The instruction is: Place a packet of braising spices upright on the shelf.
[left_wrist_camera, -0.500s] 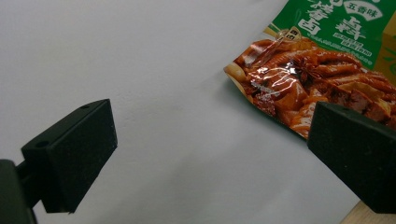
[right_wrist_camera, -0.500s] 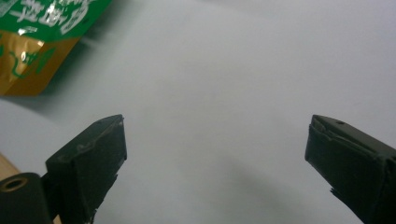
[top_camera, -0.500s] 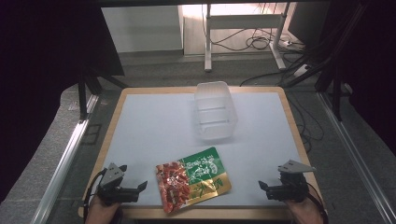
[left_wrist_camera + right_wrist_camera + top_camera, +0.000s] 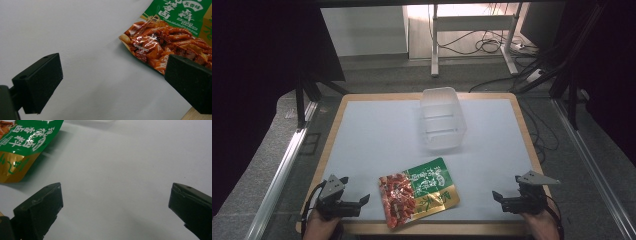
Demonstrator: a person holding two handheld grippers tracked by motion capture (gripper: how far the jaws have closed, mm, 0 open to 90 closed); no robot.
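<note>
A snack pouch, green and gold with a clear red-filled window, lies flat near the table's front edge. A clear plastic container stands empty at the back middle. My left gripper rests at the front left, open, just left of the pouch and apart from it. In the left gripper view the pouch lies ahead and to the right, past the wide-apart jaws of the left gripper. My right gripper sits at the front right, open and holding nothing. In the right gripper view the pouch shows at the upper left, beyond the right gripper.
The table has a white mat with a wooden rim. Metal rails run along both sides. Cables and a desk frame lie on the floor behind the table.
</note>
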